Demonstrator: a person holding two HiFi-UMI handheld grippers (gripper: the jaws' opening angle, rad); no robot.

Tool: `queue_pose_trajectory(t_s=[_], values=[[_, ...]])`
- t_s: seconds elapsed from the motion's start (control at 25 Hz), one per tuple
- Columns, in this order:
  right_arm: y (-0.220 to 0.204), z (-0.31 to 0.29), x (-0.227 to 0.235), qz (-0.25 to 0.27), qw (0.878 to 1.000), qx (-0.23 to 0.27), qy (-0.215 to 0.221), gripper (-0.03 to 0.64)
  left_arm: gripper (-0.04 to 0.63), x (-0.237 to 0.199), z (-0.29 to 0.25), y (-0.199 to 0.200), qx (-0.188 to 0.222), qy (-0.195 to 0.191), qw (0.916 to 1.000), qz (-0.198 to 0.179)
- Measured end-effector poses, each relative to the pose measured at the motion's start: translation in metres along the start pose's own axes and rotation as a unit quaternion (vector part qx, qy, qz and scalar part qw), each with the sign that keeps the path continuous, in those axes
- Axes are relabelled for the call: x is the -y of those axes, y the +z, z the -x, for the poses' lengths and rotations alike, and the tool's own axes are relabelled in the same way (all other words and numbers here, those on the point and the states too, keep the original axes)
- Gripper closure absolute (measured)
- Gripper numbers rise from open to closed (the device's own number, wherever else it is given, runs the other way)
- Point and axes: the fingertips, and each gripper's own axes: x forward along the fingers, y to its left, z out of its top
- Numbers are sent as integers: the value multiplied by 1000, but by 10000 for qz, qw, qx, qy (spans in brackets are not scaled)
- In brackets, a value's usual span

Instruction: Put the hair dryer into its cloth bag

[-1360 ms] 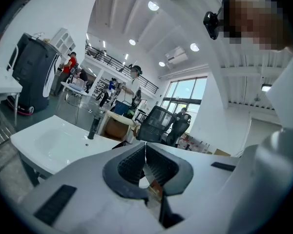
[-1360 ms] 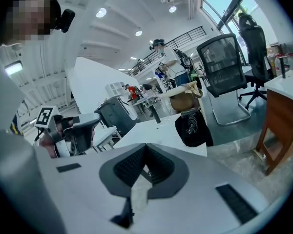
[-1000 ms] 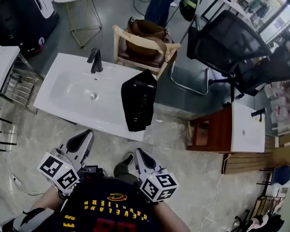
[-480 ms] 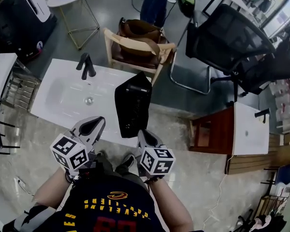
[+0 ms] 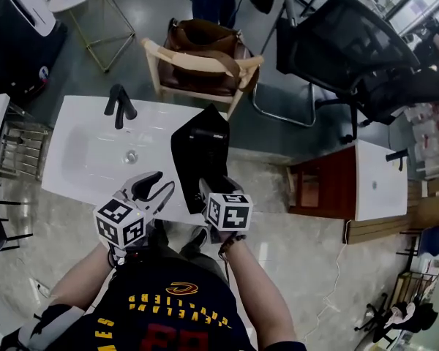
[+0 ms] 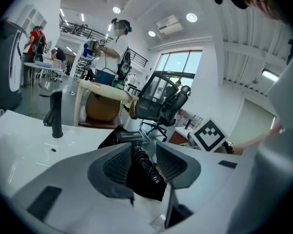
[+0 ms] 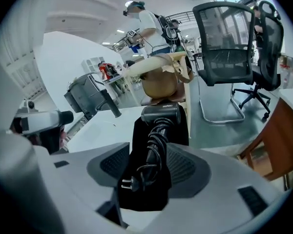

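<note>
Hair dryer (image 7: 160,116) x1 on cloth bag (image 5: 189,165) x1, L gripper (image 5: 161,183), R gripper (image 5: 218,188), both jaws just opening, empty.

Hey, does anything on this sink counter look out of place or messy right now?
Nothing is spilled or damaged. The hair dryer lies on top of its black cloth bag, not inside it. Its cord is coiled up, with the plug sticking out loose.

Left gripper (image 5: 159,186), right gripper (image 5: 214,189) forward, jaws opened

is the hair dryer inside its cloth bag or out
Out: the hair dryer lies on the cloth bag, cord and plug exposed.
</note>
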Motion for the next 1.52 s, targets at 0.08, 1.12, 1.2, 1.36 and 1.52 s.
queue_pose_trajectory(t_s=[0.08, 1.12, 1.2, 1.36, 1.52], values=[[-2, -17, 2, 23, 9998, -171, -85, 382, 439, -7, -8, -7, -185, -134, 9997, 61], [-24, -78, 27, -12, 9932, -949, -678, 382, 428, -37, 10, -36, -574, -307, 9967, 482], [-21, -73, 24, -37, 9930, -964, -682, 383, 428, -34, 11, -37, -624, -336, 9969, 352], [-19, -63, 17, -137, 9949, -827, -566, 385, 428, -21, 8, -40, -766, -499, 9958, 30], [-12, -41, 9, -264, 9976, -493, -400, 385, 428, -4, 3, -44, -888, -795, 9927, -204]])
